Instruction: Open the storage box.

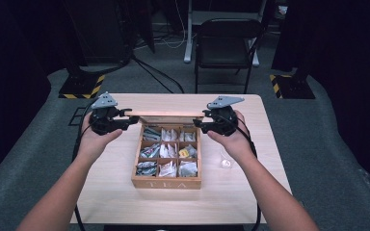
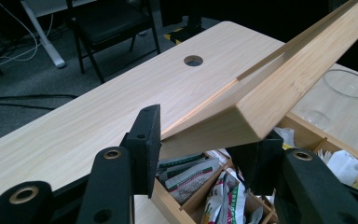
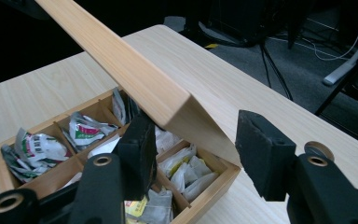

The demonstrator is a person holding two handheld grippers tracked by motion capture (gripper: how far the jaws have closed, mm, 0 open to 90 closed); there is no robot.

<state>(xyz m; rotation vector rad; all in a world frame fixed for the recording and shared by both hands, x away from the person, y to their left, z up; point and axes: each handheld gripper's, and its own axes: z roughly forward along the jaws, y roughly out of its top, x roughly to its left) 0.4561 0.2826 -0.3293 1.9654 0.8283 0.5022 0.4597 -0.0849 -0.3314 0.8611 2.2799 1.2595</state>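
A pale wooden table (image 1: pixel 111 192) holds a wooden tea box (image 1: pixel 166 182) near its middle. The box has the word TEA on its front and nine little rooms inside, all stuffed with tea packets (image 1: pixel 168 150). Its lid (image 1: pixel 166 114) is hinged at the far side and is tipped up, so the box stands open.

It is hard to say which way the lid is going (up or down). If it is closing, most of the drop is still left. If it is opening, it is already far enough up that the packets are easy to see.

The left gripper (image 1: pixel 124 120) is at the lid's left end, and the right gripper (image 1: pixel 202 120) is at its right end. In the left gripper view the lid's corner (image 2: pixel 261 112) sits between the jaws, which are wide and not squeezing it. In the right gripper view the jaws are also spread wide around the other corner (image 3: pixel 186 116).

A small clear glass (image 1: pixel 225 160) stands just to the right of the box.
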